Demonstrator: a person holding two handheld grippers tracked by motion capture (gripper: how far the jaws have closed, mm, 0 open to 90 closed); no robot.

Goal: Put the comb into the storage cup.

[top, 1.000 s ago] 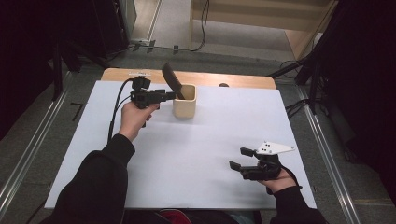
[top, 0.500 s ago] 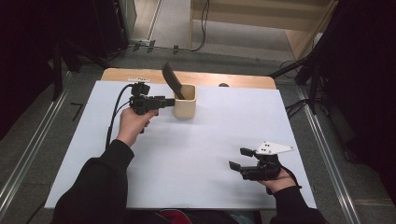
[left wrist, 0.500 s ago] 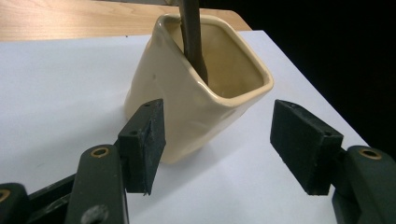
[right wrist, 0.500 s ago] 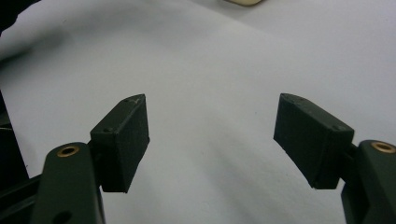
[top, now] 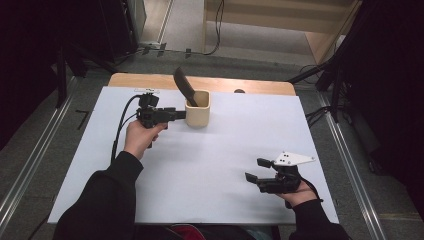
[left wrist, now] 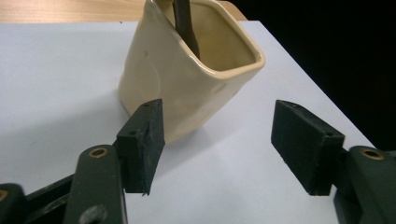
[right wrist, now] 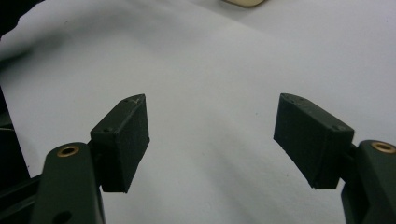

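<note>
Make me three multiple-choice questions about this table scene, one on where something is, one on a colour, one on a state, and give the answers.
1. Where does the cup stand?
A. at the table's far side, just ahead of the left tool
B. beside the right tool
C. on the floor

2. What colour is the cup?
A. red
B. cream
C. blue

3. How do the right tool's jaws stand?
A. shut on the cup
B. shut on nothing
C. open over the bare white sheet

Answers:
1 A, the high view shows the cup near the far edge with the left tool next to it.
2 B, the left tool's view shows a cream glazed wall, with a dark utensil standing inside.
3 C, the right tool's view shows a wide gap between the jaws and only sheet between them.
</note>
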